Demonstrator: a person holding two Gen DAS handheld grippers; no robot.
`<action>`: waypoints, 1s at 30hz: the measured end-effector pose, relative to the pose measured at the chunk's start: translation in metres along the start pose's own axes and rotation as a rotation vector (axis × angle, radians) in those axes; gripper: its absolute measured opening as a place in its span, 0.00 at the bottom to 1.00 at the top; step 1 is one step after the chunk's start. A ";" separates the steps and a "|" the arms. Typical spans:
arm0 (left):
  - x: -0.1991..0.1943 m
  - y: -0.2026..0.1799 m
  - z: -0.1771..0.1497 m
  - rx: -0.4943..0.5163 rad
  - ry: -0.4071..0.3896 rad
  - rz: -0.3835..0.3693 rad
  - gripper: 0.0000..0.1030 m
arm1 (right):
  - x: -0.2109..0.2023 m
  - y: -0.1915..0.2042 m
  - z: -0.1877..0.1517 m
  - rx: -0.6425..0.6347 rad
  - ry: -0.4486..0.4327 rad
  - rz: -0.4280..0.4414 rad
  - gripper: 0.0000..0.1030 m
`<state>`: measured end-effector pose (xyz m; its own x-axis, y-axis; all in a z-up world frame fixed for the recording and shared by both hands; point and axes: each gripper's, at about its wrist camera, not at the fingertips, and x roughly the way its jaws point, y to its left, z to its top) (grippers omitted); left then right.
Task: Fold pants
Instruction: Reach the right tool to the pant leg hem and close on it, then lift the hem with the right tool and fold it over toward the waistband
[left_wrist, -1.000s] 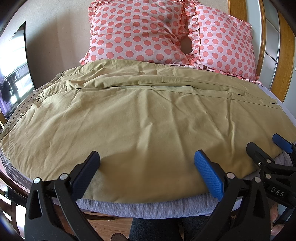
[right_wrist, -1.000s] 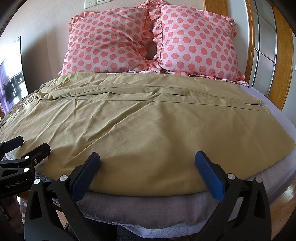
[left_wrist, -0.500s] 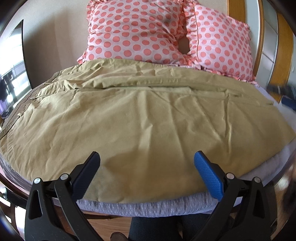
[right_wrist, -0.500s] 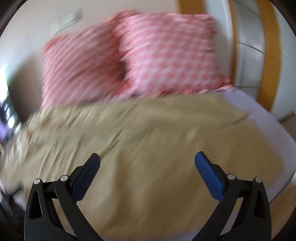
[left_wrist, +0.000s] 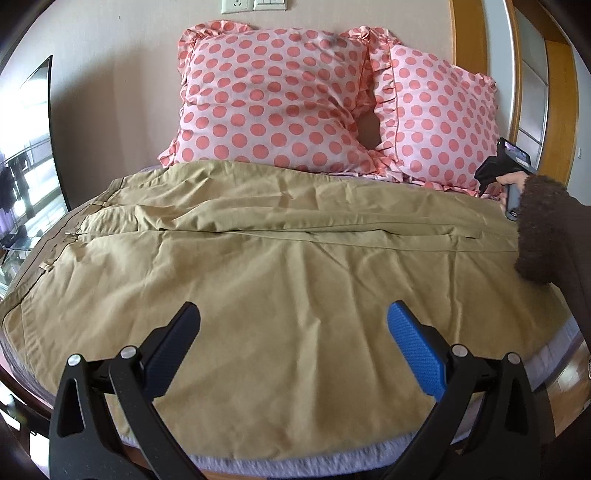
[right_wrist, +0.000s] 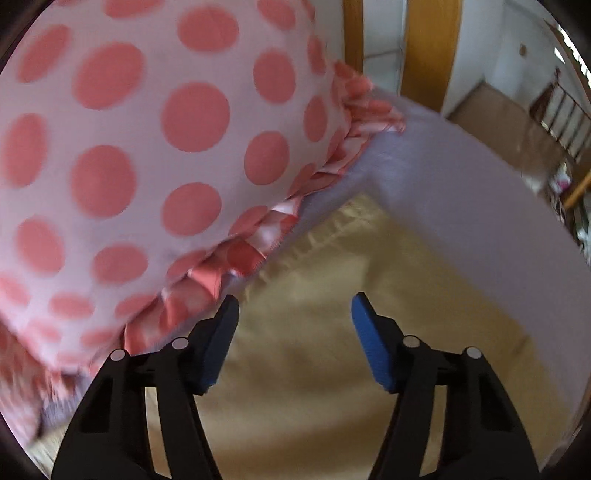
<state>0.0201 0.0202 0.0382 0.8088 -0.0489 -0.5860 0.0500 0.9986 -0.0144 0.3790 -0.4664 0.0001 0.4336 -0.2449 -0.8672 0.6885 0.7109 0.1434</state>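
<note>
Pants (left_wrist: 280, 266) lie spread flat across the bed (left_wrist: 295, 456), w/ no fold made yet. Left hand-held gripper (left_wrist: 293, 345) wide, empty, above near edge. Right hand-held gripper (right_wrist: 293, 334) wide, empty, over far-right hem beside pillow (right_wrist: 147, 147). Whole fold left.

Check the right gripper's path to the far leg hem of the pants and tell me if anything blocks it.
Nothing visible lies between the right gripper and the pants; its open jaws hang directly over the khaki cloth near the hem corner. The polka-dot pillow crowds in beside its left finger, and its ruffle overhangs the cloth's edge there.
</note>
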 end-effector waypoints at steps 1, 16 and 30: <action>0.003 0.001 0.000 0.001 0.005 0.001 0.98 | 0.006 0.003 0.002 0.009 -0.003 -0.012 0.64; 0.006 0.015 -0.003 -0.049 0.019 -0.012 0.98 | -0.008 -0.061 -0.018 0.072 -0.147 0.213 0.05; -0.012 0.093 0.048 -0.320 -0.153 -0.258 0.98 | -0.112 -0.217 -0.186 0.228 -0.064 0.599 0.10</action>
<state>0.0434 0.1131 0.0826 0.8724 -0.2752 -0.4041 0.0969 0.9075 -0.4087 0.0732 -0.4704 -0.0230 0.8104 0.1073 -0.5759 0.4193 0.5803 0.6981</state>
